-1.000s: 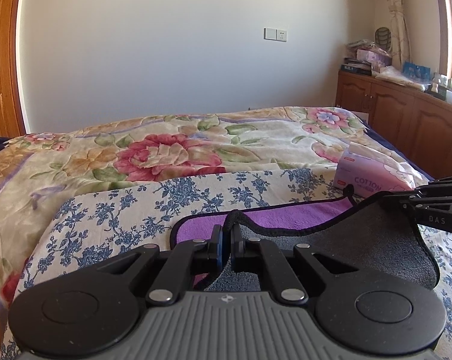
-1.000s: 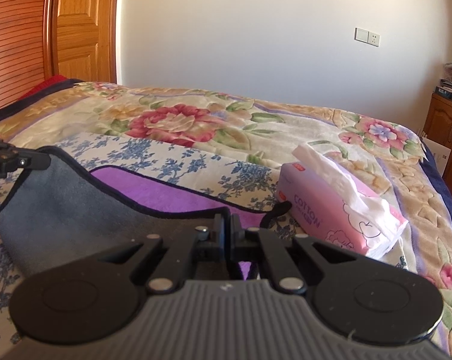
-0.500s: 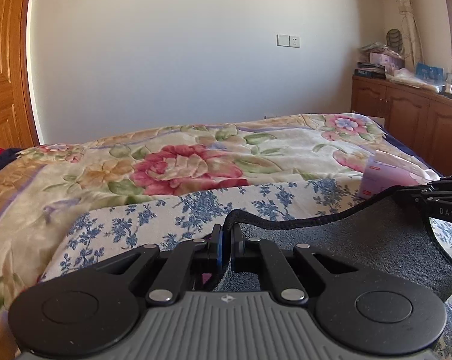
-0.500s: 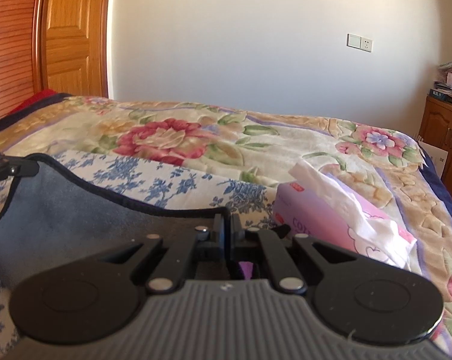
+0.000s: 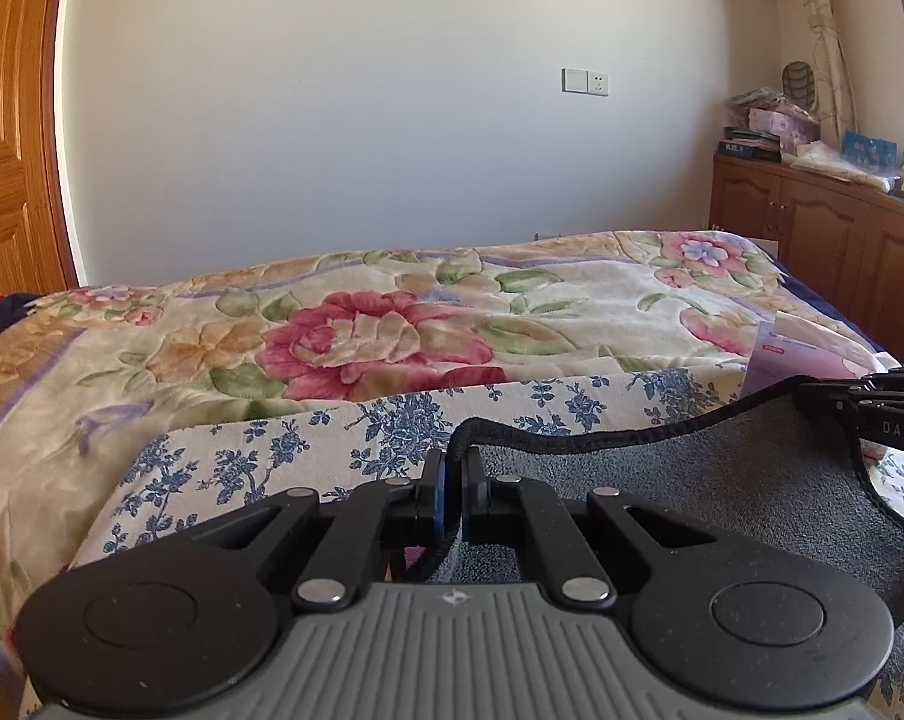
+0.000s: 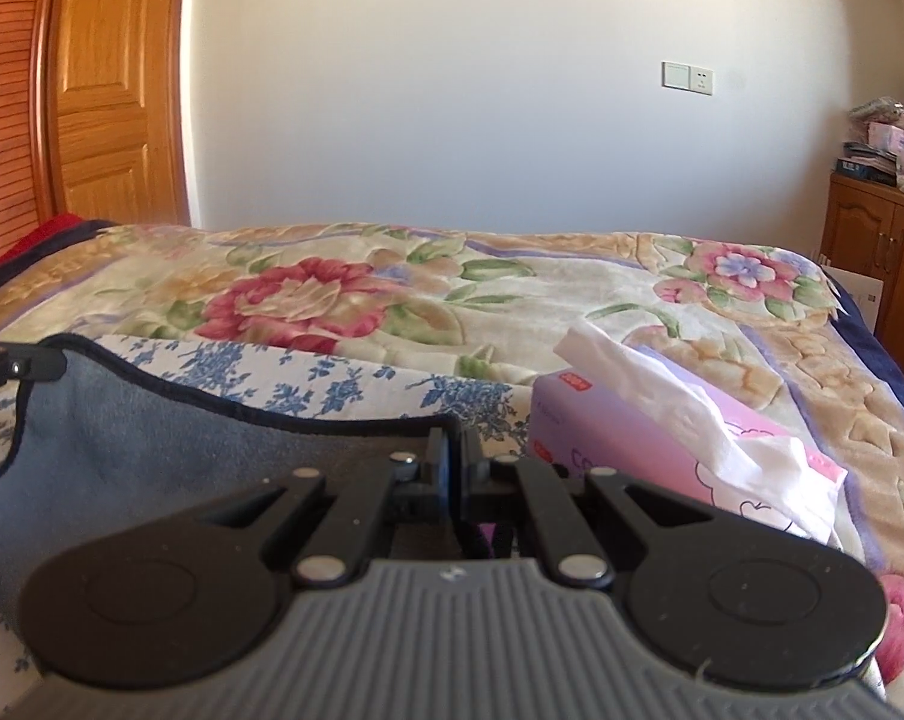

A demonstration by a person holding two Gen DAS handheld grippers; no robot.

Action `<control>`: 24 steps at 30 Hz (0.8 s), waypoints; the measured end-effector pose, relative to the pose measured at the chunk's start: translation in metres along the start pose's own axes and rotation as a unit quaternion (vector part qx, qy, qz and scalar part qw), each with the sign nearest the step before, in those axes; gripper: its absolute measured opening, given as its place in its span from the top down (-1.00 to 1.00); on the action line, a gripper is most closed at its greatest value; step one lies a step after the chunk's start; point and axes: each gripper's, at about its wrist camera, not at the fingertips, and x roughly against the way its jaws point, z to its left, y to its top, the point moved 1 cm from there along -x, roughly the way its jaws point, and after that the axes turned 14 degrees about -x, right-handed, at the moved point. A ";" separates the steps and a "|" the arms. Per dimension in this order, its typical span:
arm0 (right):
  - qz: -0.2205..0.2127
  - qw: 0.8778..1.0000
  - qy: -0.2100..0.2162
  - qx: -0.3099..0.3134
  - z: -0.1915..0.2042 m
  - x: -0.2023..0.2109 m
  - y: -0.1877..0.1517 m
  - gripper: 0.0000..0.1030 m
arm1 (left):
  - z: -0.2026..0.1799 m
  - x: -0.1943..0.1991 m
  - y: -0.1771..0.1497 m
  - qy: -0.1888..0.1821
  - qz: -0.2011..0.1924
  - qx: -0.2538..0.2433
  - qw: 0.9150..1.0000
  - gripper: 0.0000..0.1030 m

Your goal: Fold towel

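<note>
Left wrist view: our left gripper (image 5: 452, 474) has its jaws pressed together on the black-piped edge of the grey towel (image 5: 722, 492), pinching one corner. The towel hangs between both grippers, raised above the blue-flowered sheet (image 5: 260, 456), its top edge sagging in a shallow curve toward the right. At the right margin our right gripper (image 5: 812, 390) shows as black fingers clamped on the opposite corner.

Right wrist view: our right gripper (image 6: 452, 456) is likewise closed, nipping the towel (image 6: 152, 450) edge where the piping meets the fingertips. A sliver of purple shows below the jaws; we take it for the towel's other face, but cannot tell for certain. The left gripper (image 6: 50, 363) appears at the far left edge, holding its corner.

Surroundings: the blue-flowered sheet (image 6: 344, 384) lies over a floral quilt (image 6: 512, 300) with large red roses. A pink tissue box (image 6: 632, 456), a white tissue pulled up from its top, sits on the bed just right of the right gripper. Wooden cabinet (image 5: 824, 228) along the right wall, wooden door (image 6: 110, 90) at left, wall socket (image 6: 686, 78) on the pale wall.
</note>
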 end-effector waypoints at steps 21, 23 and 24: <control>0.041 0.999 -0.028 0.007 -0.004 -0.026 -0.013 0.91 | 0.000 -0.050 -0.012 0.002 0.049 -0.028 0.998 0.87; 0.042 0.999 -0.028 0.007 -0.005 -0.026 -0.014 0.91 | 0.000 -0.053 -0.012 0.002 0.055 -0.029 0.998 0.83; 0.044 0.999 -0.027 0.006 -0.005 -0.026 -0.014 0.91 | 0.000 -0.053 -0.012 0.001 0.057 -0.028 0.998 0.83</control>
